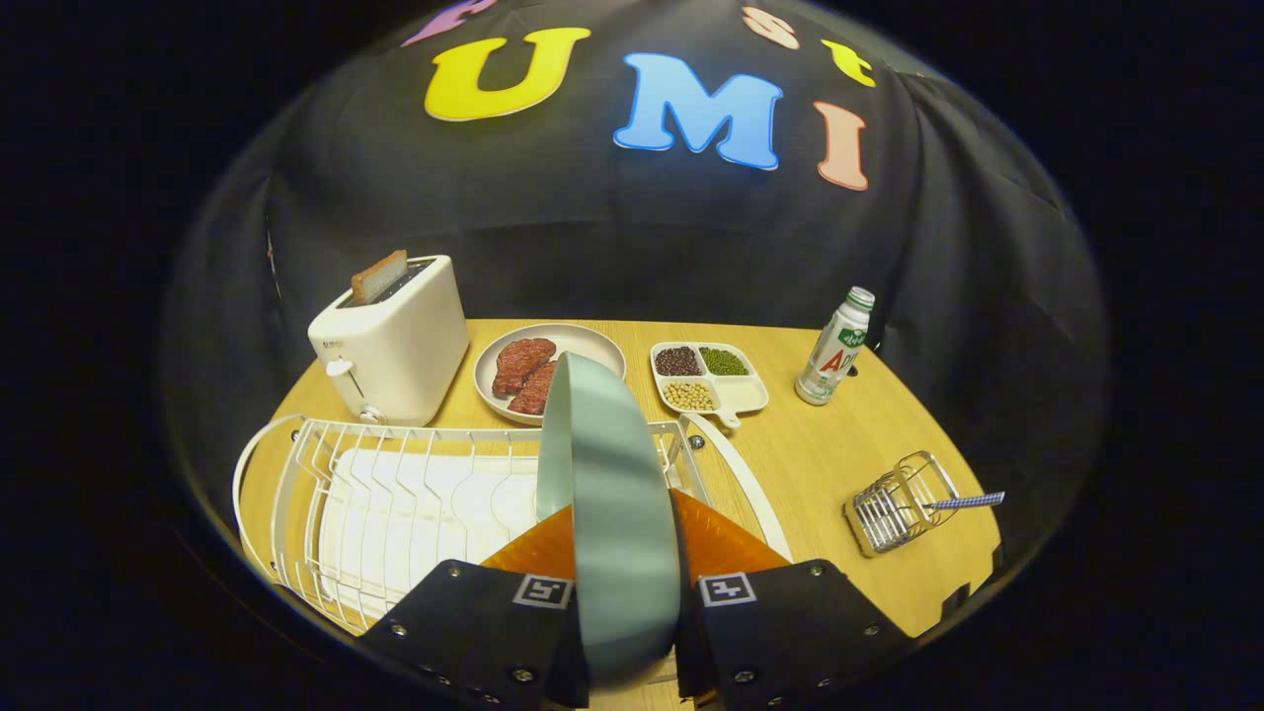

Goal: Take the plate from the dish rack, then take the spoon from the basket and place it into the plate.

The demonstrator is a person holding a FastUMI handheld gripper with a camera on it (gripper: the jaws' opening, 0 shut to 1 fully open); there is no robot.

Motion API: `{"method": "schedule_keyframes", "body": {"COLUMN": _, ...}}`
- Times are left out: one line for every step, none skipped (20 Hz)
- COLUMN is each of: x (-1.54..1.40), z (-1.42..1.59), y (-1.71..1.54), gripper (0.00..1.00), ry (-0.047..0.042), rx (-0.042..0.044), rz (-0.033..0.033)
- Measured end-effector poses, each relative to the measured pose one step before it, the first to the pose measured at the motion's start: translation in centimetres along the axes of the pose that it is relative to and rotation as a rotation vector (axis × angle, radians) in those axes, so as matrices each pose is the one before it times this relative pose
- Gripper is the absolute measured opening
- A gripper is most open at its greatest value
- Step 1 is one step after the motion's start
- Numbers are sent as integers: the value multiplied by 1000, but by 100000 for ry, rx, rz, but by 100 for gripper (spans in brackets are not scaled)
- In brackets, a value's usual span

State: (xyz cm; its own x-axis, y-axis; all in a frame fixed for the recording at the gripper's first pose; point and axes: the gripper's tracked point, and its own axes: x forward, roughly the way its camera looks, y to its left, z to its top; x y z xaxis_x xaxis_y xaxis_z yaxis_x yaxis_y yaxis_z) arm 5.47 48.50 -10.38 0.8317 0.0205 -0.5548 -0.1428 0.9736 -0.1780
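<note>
Tongs (628, 592) are gripping the plate (612, 513) on edge above the dish rack (395, 494). Risk: plate slipping or catching rack wires while clearing toward the worktop (839, 454).

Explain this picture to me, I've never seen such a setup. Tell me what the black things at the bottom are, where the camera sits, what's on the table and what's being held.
The camera rides on a hand-held two-finger gripper, looking forward along its black fingers. They are clamped on a pale green round plate, held on edge above the white wire dish rack. On the round wooden table beyond: a white toaster with bread, a grey plate of meat, a divided white dish of beans, a small white bottle, and a wire basket holding a checked-handled spoon.
</note>
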Motion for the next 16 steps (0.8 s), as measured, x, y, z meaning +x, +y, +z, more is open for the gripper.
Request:
{"method": "schedule_keyframes", "body": {"x": -284, "z": 142, "y": 420, "gripper": 32, "ry": -391, "rx": -4174, "rz": -2901}}
{"method": "schedule_keyframes", "body": {"x": -295, "z": 335, "y": 273, "gripper": 32, "ry": -756, "rx": -3972, "rz": -2885}}
{"method": "schedule_keyframes", "body": {"x": -228, "z": 224, "y": 384, "gripper": 32, "ry": -618, "rx": -3937, "rz": -2542}}
{"method": "schedule_keyframes", "body": {"x": -403, "z": 508, "y": 175, "gripper": 32, "ry": -1208, "rx": -3775, "rz": -2377}}
{"method": "schedule_keyframes", "body": {"x": -389, "z": 404, "y": 64, "gripper": 32, "ry": -1496, "rx": -3932, "rz": -2123}}
{"method": "schedule_keyframes", "body": {"x": -496, "z": 570, "y": -148, "gripper": 32, "ry": -1512, "rx": -3919, "rz": -1926}}
{"method": "schedule_keyframes", "body": {"x": -502, "z": 597, "y": -185, "gripper": 32, "ry": -2045, "rx": -3332, "rz": -1545}}
{"method": "schedule_keyframes", "body": {"x": -564, "z": 643, "y": -311, "gripper": 32, "ry": -2227, "rx": -1784, "rz": -685}}
{"method": "schedule_keyframes", "body": {"x": -154, "z": -327, "y": -125, "gripper": 28, "ry": 960, "rx": -1091, "rz": -418}}
{"method": "schedule_keyframes", "body": {"x": -39, "z": -180, "y": 36, "gripper": 28, "ry": 706, "rx": 1178, "rz": 456}}
{"method": "schedule_keyframes", "body": {"x": 127, "z": -188, "y": 35, "gripper": 28, "ry": 782, "rx": 2536, "rz": 393}}
{"method": "schedule_keyframes", "body": {"x": -53, "z": -481, "y": -410, "gripper": 28, "ry": 1036, "rx": 2034, "rz": 344}}
{"method": "schedule_keyframes", "body": {"x": -54, "z": -125, "y": -235, "gripper": 28, "ry": 422, "rx": 1797, "rz": 432}}
{"method": "schedule_keyframes", "body": {"x": 8, "z": -74, "y": -252, "gripper": 28, "ry": 734, "rx": 1293, "rz": 142}}
{"method": "schedule_keyframes", "body": {"x": 48, "z": -32, "y": -253, "gripper": 28, "ry": 523, "rx": 1476, "rz": 136}}
{"method": "schedule_keyframes", "body": {"x": 103, "z": 108, "y": -297, "gripper": 28, "ry": 104, "rx": 945, "rz": -620}}
